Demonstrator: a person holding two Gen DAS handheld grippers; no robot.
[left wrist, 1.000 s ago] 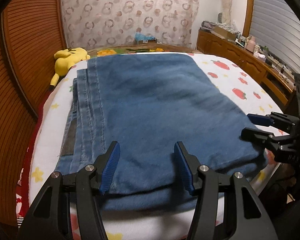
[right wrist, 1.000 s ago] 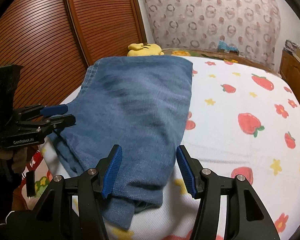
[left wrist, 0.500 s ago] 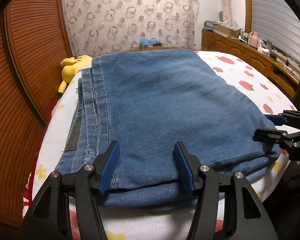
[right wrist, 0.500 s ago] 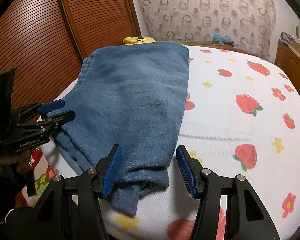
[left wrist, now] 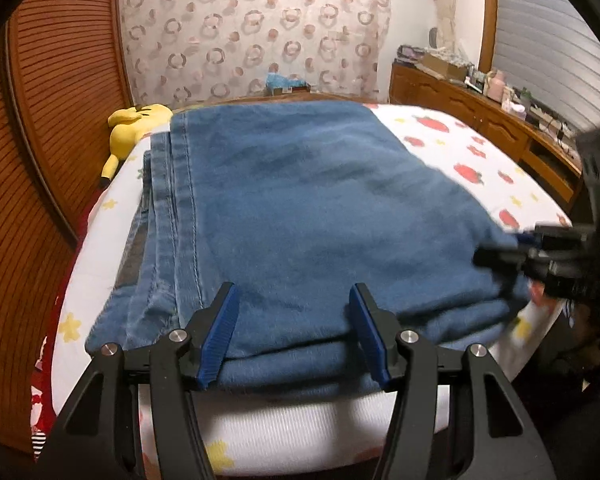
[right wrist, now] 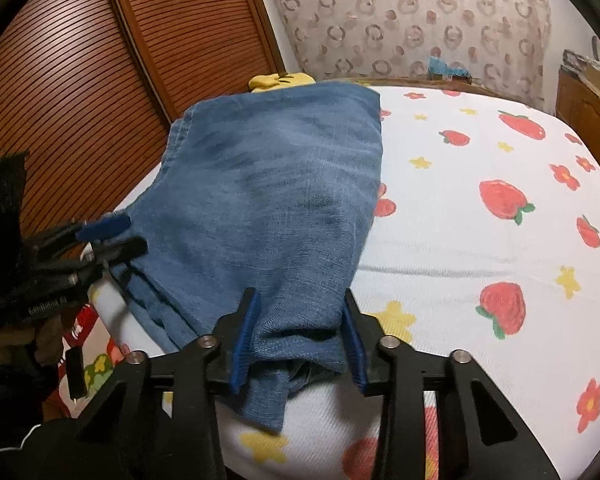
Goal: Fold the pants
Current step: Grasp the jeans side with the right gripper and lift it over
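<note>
Folded blue jeans (left wrist: 300,208) lie flat on the bed, seams along their left side. My left gripper (left wrist: 294,336) sits at their near edge. Its jaws stand apart with denim lying flat between them, not pinched. In the right wrist view the jeans (right wrist: 276,200) reach to my right gripper (right wrist: 300,338). Its jaws are closing, and the near right corner of the denim lies between the blue pads. The right gripper (left wrist: 500,246) shows blurred at the jeans' right edge. The left gripper (right wrist: 134,234) shows at their left edge, held by a hand (right wrist: 4,344).
The bed sheet (right wrist: 480,220) is white with strawberries and flowers. A yellow plush toy (left wrist: 136,124) lies at the far left by the slatted wooden panels (right wrist: 80,80). A cluttered wooden dresser (left wrist: 480,116) runs along the right wall.
My right gripper's jaws have drawn closer together around the jeans' near corner. Both grippers have edged forward over the near edge of the denim.
</note>
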